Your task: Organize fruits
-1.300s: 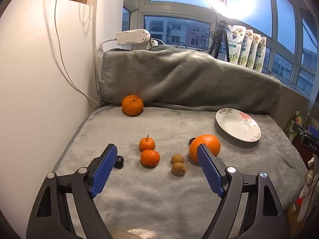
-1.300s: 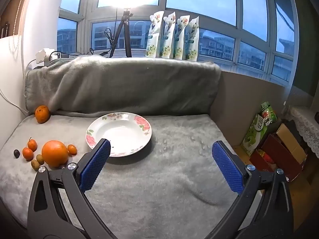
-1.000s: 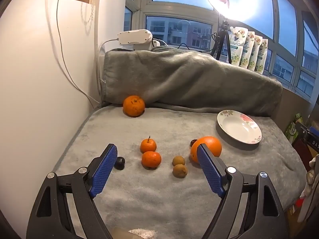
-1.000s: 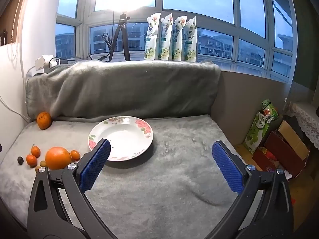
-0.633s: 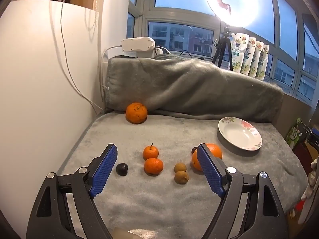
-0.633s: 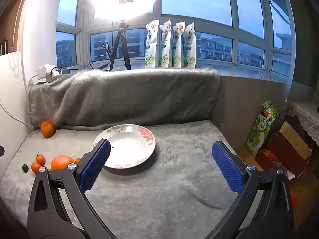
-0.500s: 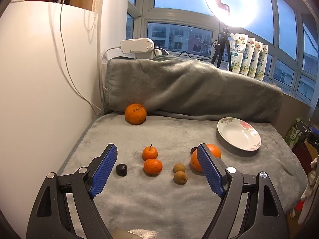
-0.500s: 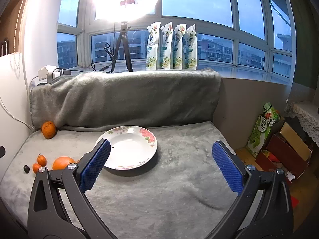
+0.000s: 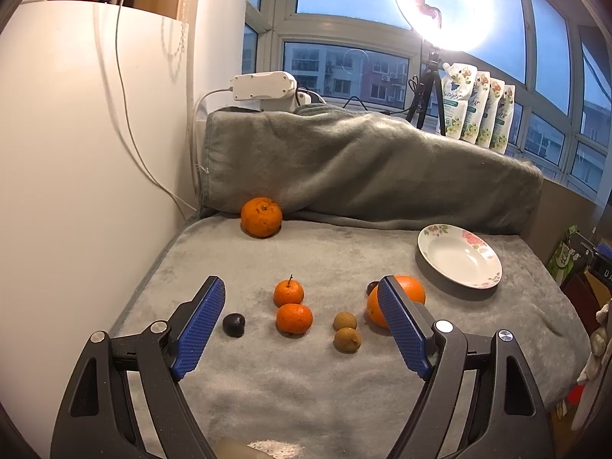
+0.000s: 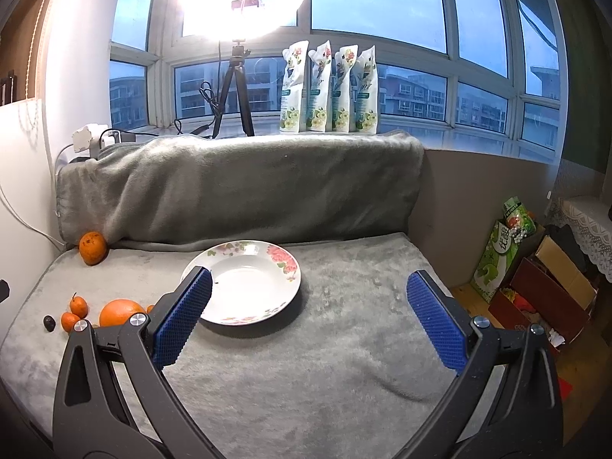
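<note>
Fruit lies on a grey blanket (image 9: pixel 344 390). Two small mandarins (image 9: pixel 293 317), two brown longans (image 9: pixel 346 331), a dark round fruit (image 9: pixel 233 324) and a large orange (image 9: pixel 411 294) sit in a loose row; another orange (image 9: pixel 261 217) rests at the back left. A floral white plate (image 9: pixel 459 255) (image 10: pixel 244 287) stands empty to the right. My left gripper (image 9: pixel 302 325) is open, held low before the small fruits and touching none. My right gripper (image 10: pixel 306 317) is open above the blanket, its left pad in front of the plate's near rim.
A folded grey blanket (image 10: pixel 237 187) forms a back wall. A white wall (image 9: pixel 76 191) with a cable bounds the left. Several pouches (image 10: pixel 329 88) and a ring light on a tripod (image 10: pixel 237 76) stand on the sill. Boxes and bags (image 10: pixel 535 267) lie beyond the right edge.
Both grippers have drawn back and risen a little, so fruits and plate sit farther off. The dark fruit now shows fully beside the left pad. Both stay open; nothing was grasped.
</note>
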Tool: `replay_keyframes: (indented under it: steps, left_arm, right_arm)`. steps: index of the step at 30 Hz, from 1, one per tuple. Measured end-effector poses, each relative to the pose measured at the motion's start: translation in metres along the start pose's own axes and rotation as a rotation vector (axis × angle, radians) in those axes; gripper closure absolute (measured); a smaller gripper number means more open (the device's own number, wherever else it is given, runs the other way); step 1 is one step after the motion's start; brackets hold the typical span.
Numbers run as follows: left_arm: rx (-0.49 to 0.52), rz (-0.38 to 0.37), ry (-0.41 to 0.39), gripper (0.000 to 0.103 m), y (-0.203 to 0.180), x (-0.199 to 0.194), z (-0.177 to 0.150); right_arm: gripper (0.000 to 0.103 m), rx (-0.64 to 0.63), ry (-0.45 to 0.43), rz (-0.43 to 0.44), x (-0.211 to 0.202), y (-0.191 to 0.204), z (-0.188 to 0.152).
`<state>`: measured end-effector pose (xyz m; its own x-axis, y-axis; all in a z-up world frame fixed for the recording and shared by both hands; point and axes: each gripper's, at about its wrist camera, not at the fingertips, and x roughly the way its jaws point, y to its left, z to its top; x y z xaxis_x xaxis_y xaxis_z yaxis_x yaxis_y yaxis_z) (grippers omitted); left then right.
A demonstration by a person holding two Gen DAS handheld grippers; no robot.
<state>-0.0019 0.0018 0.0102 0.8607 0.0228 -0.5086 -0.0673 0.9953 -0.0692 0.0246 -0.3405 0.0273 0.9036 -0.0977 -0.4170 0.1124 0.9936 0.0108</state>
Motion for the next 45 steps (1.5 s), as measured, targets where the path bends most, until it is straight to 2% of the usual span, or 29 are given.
replay_keyframes:
  steps: [45]
  left_arm:
    - [0.009,0.004,0.003,0.021,-0.0008,0.0001,0.0021]
  right_arm:
    - [0.000,-0.007,0.010,0.010,0.0062,0.0027,-0.0045]
